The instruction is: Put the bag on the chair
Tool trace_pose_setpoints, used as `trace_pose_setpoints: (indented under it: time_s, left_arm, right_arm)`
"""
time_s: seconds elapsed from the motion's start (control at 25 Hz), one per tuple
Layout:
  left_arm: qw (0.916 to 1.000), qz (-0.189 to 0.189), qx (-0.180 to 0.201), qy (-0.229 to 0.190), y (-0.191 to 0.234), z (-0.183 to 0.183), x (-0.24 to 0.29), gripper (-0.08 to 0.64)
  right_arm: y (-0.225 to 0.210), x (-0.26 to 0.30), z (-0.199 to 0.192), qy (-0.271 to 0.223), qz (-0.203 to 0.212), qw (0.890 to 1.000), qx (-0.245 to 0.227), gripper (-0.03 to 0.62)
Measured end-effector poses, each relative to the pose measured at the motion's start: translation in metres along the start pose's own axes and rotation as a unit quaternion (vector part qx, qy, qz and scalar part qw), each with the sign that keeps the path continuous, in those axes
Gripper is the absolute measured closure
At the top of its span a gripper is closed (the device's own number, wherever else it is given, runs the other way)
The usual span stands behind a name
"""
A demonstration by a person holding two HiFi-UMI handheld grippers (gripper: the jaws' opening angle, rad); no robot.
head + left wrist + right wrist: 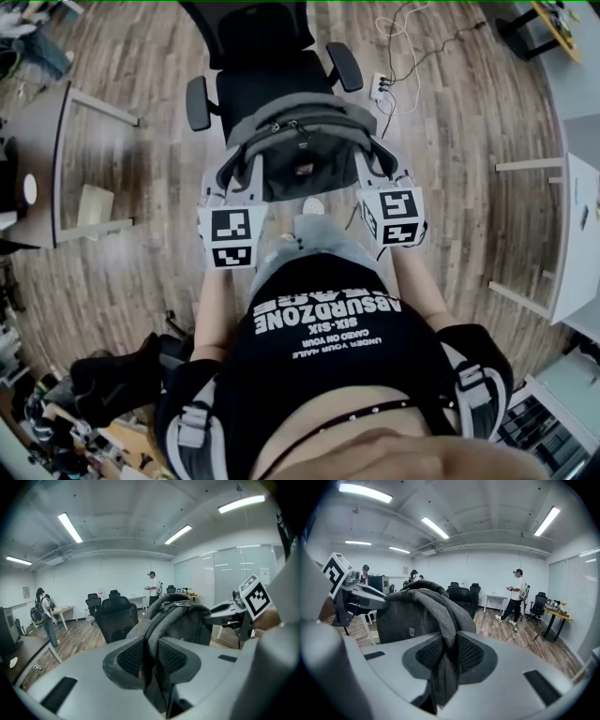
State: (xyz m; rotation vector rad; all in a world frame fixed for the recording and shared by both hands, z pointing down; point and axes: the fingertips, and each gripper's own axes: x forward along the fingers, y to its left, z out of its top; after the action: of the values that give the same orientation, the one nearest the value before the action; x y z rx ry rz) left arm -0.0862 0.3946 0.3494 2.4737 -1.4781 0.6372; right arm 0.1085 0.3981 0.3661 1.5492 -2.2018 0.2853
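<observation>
Grey fabric is what both tools hold: the left gripper (150, 656) pinches 1 strap (152, 627) between its jaws, the bag (298, 150) hangs between the 2 grippers at the front of the chair (258, 37), and the right gripper (449, 651) pinches the other strap (446, 616). With both grips firm and level, the bag wants easing forward and down between the 2 armrests (198, 101), released only once the seat (251, 96) bears it. A desk (37, 169) stands well left, the armrests could snag a strap, and a power strip (380, 87) lies on the floor right of the chair.
</observation>
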Motion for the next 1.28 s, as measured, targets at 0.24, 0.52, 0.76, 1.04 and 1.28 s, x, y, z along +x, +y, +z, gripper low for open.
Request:
trace_pose_setpoints:
  time_s: [0.24, 0.52, 0.76, 1.04, 1.28]
  left_arm:
    - [0.9997, 0.025, -0.003, -0.005, 0.009, 0.017, 0.027, 0.462]
    - [0.9983, 0.053, -0.021, 0.001, 0.023, 0.019, 0.054, 0.462]
    - [0.9973, 0.065, -0.029, 0.014, 0.027, 0.018, 0.064, 0.462]
    - [0.9971, 0.067, -0.031, 0.019, 0.035, 0.021, 0.077, 0.462]
    - [0.9974, 0.054, -0.038, 0.028, 0.054, 0.023, 0.102, 0.462]
  right_arm:
    - [-0.021, 0.03, 0.015, -0.009, 0.013, 1.0, -0.008, 0.508]
    - [-0.032, 0.062, 0.021, -0.015, 0.045, 0.999, -0.022, 0.507]
    - [-0.037, 0.078, 0.02, -0.009, 0.061, 0.998, -0.021, 0.506]
    - [-0.042, 0.094, 0.024, -0.005, 0.066, 0.998, -0.016, 0.506]
    - [-0.045, 0.122, 0.03, 0.008, 0.062, 0.998, -0.013, 0.506]
